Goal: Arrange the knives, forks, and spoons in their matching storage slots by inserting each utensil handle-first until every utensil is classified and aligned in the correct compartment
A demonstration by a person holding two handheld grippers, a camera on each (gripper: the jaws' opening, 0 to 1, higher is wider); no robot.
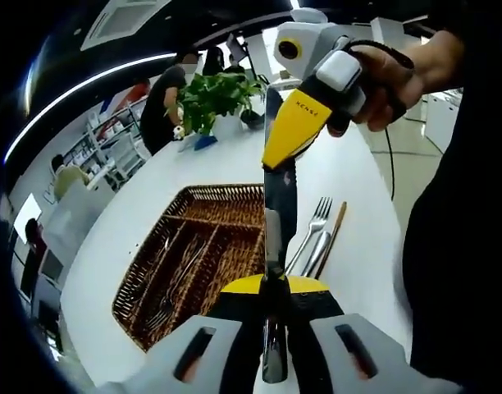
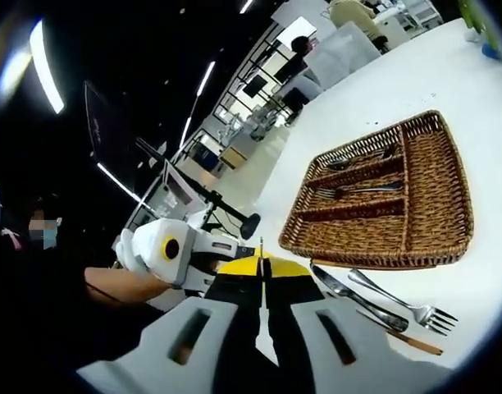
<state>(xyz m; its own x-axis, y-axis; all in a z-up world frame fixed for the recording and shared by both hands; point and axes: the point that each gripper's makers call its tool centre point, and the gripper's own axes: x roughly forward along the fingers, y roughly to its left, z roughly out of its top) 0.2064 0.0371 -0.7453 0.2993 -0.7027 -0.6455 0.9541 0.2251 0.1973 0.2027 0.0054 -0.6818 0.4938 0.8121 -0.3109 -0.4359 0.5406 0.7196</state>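
Left gripper view: left hand-held gripper (image 1: 274,287) at bottom, jaws clenched on a knife (image 1: 279,215) that stands up along the view's centre, handle end down between the jaws; right hand-held gripper (image 1: 294,131) comes in from upper right, yellow jaws angled down onto the knife's upper end, held by a person's hand (image 1: 388,75); whether those jaws pinch the knife I cannot tell; wicker tray (image 1: 235,207) with slots lies on the white worktop (image 1: 349,176) just left of the knife; some cutlery in its slots; fork (image 1: 313,227) lies on the worktop right of the knife, beside a thin brown stick (image 1: 334,236); potted plant (image 1: 213,96) far back.

Right gripper view: right hand-held gripper's yellow tips close together at bottom centre, thin edge between them; left hand-held gripper's white body at left; tray to the right, three narrow slots holding utensils; second knife (image 2: 349,296) and fork just beside the tray's near rim; stick beside them.
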